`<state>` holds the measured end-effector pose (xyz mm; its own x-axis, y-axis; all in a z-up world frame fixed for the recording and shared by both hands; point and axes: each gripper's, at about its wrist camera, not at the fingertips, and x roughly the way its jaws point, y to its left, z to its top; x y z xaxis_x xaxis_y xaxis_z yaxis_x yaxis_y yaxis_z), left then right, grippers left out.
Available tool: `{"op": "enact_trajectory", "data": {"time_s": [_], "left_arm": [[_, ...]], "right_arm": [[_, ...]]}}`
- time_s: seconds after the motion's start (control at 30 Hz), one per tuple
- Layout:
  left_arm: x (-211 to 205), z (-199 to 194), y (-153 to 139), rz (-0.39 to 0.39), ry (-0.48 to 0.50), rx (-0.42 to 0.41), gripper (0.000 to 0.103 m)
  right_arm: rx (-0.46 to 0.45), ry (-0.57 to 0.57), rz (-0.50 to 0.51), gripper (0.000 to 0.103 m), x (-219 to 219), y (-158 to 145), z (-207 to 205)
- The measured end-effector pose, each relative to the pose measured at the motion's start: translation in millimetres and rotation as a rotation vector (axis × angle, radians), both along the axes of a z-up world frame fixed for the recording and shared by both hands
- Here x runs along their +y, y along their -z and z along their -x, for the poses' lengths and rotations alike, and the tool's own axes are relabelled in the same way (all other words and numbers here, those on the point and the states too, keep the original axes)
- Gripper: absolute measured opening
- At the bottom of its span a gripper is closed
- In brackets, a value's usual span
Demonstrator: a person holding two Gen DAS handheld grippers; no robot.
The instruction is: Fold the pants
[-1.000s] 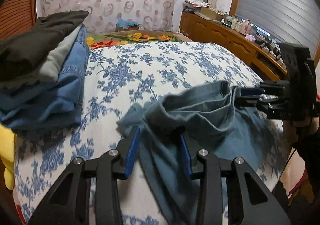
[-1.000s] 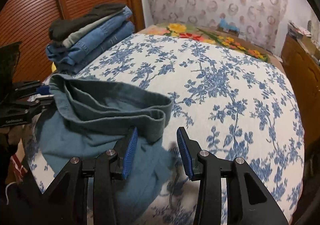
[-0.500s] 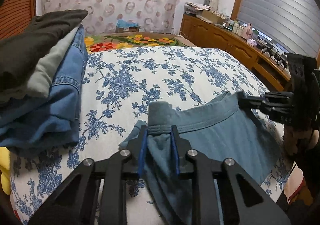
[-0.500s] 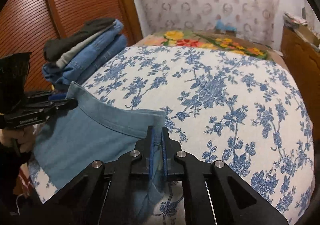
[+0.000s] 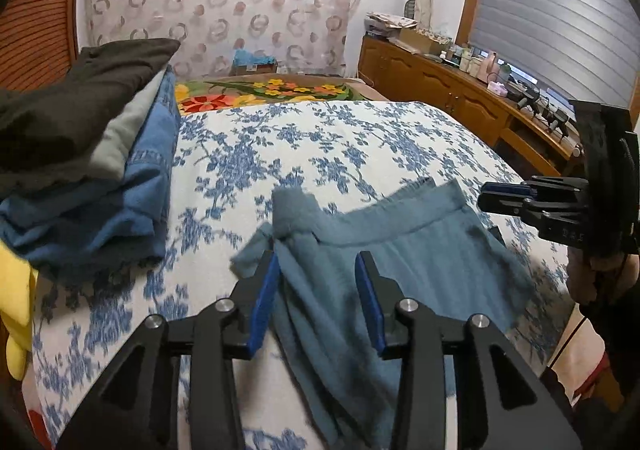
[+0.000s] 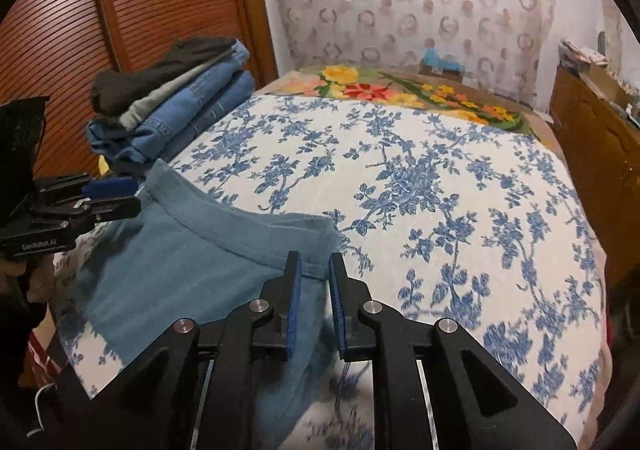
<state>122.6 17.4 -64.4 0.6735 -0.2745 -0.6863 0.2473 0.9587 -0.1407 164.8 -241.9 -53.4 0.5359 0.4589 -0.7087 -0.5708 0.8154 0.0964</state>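
1. Left wrist view: the left gripper [image 5: 316, 282] hangs over the near edge of the bed [image 5: 360, 141], its jaws opening and standing fairly wide. The blue-grey pants [image 5: 400, 262] lie on the floral cover with their bunched waistband corner between the blue pads [image 5: 262, 302], which are not pressing it. A stack of folded clothes [image 5: 92, 169] sits off to the left. The right gripper [image 5: 486, 197] pokes in from the right edge, just beside the far waistband corner.

2. Right wrist view: the right gripper [image 6: 314, 282] has its jaws opening too, only a narrow gap. The pants [image 6: 180, 270] spread flat at the bed's near edge [image 6: 440, 209], waistband corner lying in the gap, not clamped. The left gripper [image 6: 136, 193] sits just beside the other corner.
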Motion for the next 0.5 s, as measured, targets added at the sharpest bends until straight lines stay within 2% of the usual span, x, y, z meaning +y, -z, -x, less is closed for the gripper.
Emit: {"op": "enact_trajectory", "data": {"time_s": [0.03,0.1,0.5], "left_arm": [[0,6,2,-0.001,-0.002,0.006,0.039],[-1,14,5,-0.001,0.001,0.011,0.039],[0,55,22,0.010,-0.023,0.050,0.039]], "right_arm": [[-0.003,0.005,0.000,0.025,-2,-1,6],[-0.007,0.015,0.004,0.029,-5,-2,16],[0.040,0.024,-0.031,0.029,-27,8,81]]}}
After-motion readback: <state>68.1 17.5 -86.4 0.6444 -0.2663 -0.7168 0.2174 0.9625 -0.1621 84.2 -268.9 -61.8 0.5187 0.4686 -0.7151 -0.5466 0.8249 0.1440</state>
